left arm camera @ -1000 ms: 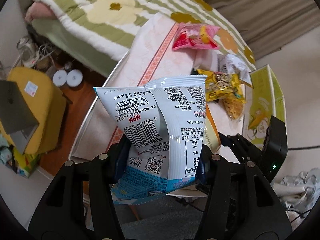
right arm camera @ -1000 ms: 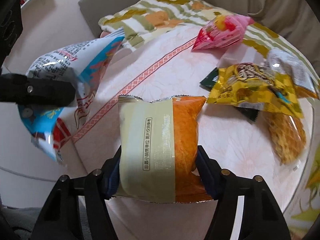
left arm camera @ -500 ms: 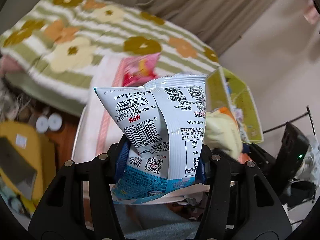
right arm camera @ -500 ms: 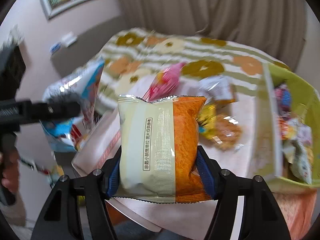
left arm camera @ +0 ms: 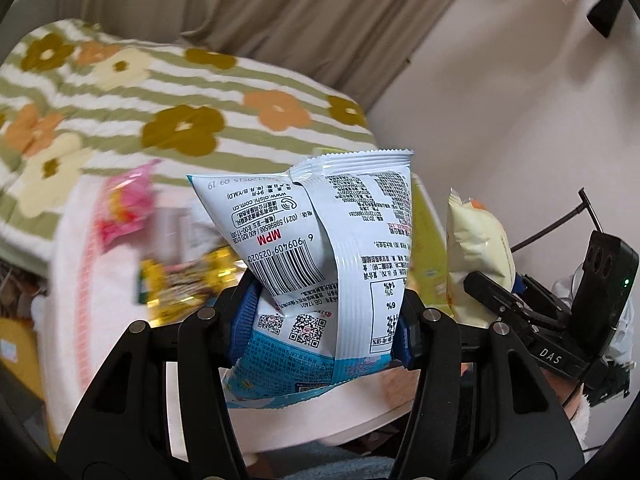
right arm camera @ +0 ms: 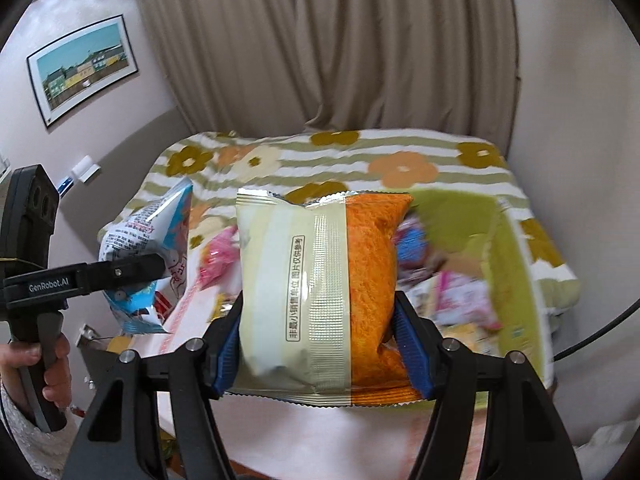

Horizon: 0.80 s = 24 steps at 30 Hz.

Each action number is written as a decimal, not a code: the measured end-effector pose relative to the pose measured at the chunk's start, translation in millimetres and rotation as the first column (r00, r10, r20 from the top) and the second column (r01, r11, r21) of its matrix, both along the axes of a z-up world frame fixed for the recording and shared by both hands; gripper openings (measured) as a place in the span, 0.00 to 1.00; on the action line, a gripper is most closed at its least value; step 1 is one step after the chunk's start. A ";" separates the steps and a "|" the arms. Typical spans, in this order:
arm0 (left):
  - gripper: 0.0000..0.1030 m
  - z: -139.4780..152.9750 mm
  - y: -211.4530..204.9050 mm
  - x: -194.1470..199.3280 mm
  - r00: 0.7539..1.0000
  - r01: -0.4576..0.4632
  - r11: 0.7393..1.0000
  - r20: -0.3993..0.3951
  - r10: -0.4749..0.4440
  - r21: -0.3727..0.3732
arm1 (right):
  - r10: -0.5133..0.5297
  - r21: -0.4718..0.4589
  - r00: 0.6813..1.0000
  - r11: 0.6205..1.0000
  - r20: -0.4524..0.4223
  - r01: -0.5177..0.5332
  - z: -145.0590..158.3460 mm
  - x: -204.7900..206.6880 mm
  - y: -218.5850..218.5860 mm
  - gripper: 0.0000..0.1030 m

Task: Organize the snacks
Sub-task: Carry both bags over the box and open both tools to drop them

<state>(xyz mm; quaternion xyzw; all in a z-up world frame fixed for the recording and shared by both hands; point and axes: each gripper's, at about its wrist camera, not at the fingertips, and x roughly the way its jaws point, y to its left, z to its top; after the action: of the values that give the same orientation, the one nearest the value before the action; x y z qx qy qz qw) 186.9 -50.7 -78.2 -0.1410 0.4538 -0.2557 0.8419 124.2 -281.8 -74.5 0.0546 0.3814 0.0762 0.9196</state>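
My left gripper [left arm camera: 324, 324] is shut on a white and blue snack bag [left arm camera: 320, 248], its barcode side facing the camera, held up above the table. My right gripper [right arm camera: 320, 344] is shut on a cream and orange snack bag [right arm camera: 320, 288]. In the right wrist view the left gripper [right arm camera: 152, 268] with its blue bag [right arm camera: 156, 232] hangs at the left. In the left wrist view the cream bag [left arm camera: 476, 244] shows at the right. A green box [right arm camera: 508, 264] with several snacks inside stands behind the orange bag, at the right.
On the pale pink table [left arm camera: 96, 292] lie a pink bag [left arm camera: 124, 208] and a yellow bag [left arm camera: 180, 280], both blurred. Behind it is a bed with a green striped flower quilt [right arm camera: 360, 160], then beige curtains [right arm camera: 320, 48]. A hand [right arm camera: 36, 364] grips the left tool.
Both grippers have risen and swung toward the right with their bags still held. The views tilted up from the table to the bed and curtains. The green box came into the right wrist view.
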 end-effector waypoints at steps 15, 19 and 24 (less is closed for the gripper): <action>0.50 -65.0 -188.5 20.9 0.988 0.132 0.980 -0.095 -0.119 0.146 | -0.057 0.061 0.996 0.996 -0.070 0.061 -27.8 30.7 -128.3 0.61; 0.63 -77.8 -203.6 24.8 0.985 0.164 0.960 -0.088 -0.148 0.228 | -0.070 0.088 0.993 0.993 -0.096 0.078 -36.6 36.1 -141.9 0.61; 0.98 -84.6 -202.9 29.8 0.983 0.177 0.945 -0.097 -0.156 0.274 | -0.085 0.107 0.989 0.989 -0.120 0.098 -44.2 44.5 -147.2 0.61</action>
<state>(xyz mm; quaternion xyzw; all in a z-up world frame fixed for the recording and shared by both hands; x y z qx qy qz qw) 216.7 -253.6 -162.8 0.0096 0.5266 -0.2533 0.8114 168.7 -429.0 -118.7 0.1282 0.4258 0.0520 0.8942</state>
